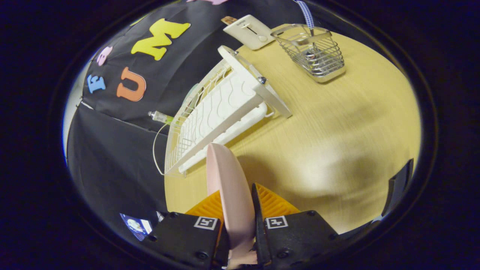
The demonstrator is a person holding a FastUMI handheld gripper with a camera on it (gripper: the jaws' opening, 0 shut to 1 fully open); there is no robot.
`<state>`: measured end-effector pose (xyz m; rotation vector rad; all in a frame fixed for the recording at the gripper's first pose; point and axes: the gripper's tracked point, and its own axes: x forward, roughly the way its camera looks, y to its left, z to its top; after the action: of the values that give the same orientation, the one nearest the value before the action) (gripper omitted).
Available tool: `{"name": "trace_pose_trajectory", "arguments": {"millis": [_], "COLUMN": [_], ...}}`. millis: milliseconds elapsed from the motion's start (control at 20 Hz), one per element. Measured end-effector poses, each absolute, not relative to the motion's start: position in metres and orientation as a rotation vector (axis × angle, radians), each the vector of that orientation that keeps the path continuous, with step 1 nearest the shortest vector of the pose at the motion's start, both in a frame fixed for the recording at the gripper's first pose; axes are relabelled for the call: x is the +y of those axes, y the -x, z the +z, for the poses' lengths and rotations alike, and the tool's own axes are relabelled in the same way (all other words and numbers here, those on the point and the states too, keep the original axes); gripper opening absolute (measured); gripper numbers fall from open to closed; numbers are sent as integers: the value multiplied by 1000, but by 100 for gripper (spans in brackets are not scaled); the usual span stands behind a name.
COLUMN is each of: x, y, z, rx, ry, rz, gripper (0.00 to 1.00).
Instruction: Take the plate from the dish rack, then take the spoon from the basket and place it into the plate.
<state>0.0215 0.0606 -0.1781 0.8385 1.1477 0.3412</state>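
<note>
Jaws clamped on the pink plate (229,187); it stands edge-on, rim pointing ahead toward the dish rack (221,112).

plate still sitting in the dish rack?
No, the plate is pinched edge-on between both fingers of the gripper, clear of the dish rack beyond it.

We are seeing a pale wood-grain counter (337,142) stretching across the scene, with a soft shadow lying over its middle. A white toaster (249,32) is sitting at the far edge of the counter, its slider and knob facing up, and a brown slice is poking out of its far end. A thin white cable (155,146) is curving down off the counter's edge, running from a small greenish plug (161,117) against the black cloth wall (112,165).
</note>
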Motion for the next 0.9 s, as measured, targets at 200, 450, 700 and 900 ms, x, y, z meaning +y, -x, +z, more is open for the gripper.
{"name": "trace_pose_trajectory", "arguments": {"millis": [200, 450, 700, 900], "x": [47, 30, 3, -40], "y": [-31, -31, -27, -25], "z": [-181, -178, -151, -121], "rx": [1115, 1053, 869, 673], "ry": [-846, -810, -677, -574], "rz": [341, 328, 310, 238], "gripper": [40, 52, 57, 72]}}
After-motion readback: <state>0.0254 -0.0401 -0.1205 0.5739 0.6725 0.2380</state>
